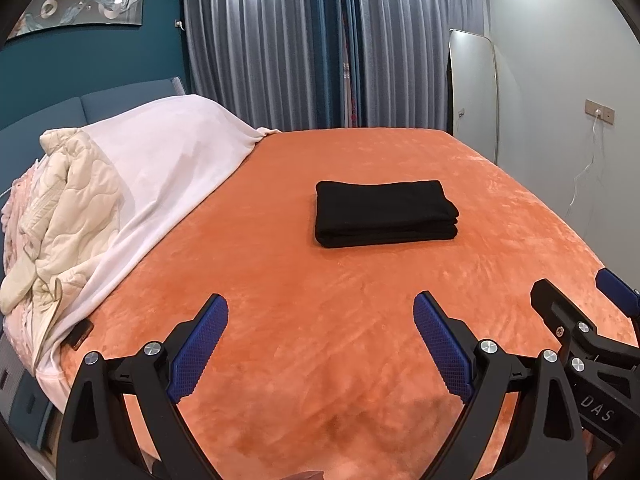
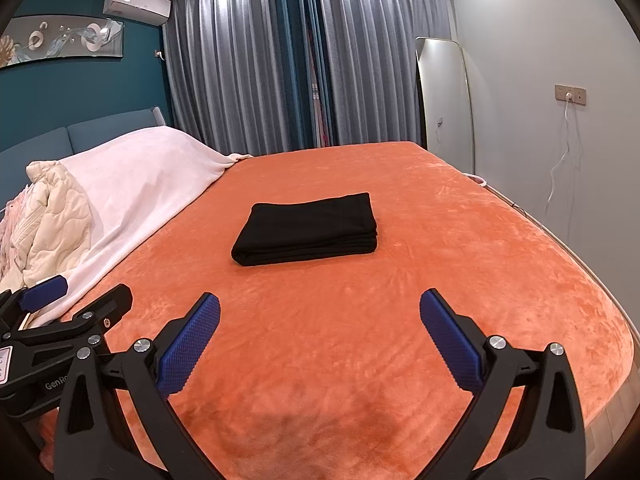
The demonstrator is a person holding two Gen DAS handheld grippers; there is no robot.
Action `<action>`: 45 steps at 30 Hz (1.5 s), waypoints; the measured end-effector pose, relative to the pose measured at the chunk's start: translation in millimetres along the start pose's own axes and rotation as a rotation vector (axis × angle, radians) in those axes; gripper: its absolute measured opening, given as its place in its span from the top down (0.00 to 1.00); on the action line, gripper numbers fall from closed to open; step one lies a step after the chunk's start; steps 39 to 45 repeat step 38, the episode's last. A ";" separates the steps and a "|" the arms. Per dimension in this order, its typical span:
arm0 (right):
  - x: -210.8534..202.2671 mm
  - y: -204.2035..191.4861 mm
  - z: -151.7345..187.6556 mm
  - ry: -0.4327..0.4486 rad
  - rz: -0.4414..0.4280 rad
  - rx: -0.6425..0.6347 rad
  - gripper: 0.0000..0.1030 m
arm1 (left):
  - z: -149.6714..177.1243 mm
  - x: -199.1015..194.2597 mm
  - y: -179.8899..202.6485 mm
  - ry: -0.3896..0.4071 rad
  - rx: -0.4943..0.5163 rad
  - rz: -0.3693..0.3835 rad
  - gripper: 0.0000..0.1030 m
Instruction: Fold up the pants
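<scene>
Black pants [image 1: 385,213] lie folded into a neat rectangular stack in the middle of the orange bed cover [image 1: 304,280]; the right wrist view shows the same pants [image 2: 308,229] further left. My left gripper [image 1: 320,308] hovers over the near part of the bed, open, with nothing between its blue pads. My right gripper [image 2: 320,304] stands open beside it, also empty and well short of the pants. Each gripper shows at the other view's edge: the right gripper [image 1: 576,296] at the right edge, the left gripper [image 2: 80,292] at the left edge.
A white blanket [image 1: 168,184] and a cream quilt [image 1: 68,208] are heaped at the bed's left against a blue headboard. Grey curtains [image 1: 320,40] hang behind. A tall mirror [image 2: 444,100] leans on the right wall, with a charger cable [image 2: 560,160] hanging from a socket.
</scene>
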State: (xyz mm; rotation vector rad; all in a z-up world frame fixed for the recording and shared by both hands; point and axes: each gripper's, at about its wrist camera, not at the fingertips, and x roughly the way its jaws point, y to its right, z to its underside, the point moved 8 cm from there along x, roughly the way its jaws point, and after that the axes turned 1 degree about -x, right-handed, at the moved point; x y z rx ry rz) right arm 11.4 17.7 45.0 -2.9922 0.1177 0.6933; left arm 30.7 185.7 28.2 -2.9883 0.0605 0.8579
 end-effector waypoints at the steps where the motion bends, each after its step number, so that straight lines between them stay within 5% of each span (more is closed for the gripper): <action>1: 0.0 -0.3 0.3 -0.001 0.001 -0.001 0.05 | 0.0 0.3 -0.2 -0.001 0.000 -0.001 0.11; 45: 1.3 1.9 6.9 -0.016 0.001 -0.007 0.05 | 2.2 6.0 -8.5 0.005 -0.030 0.030 0.11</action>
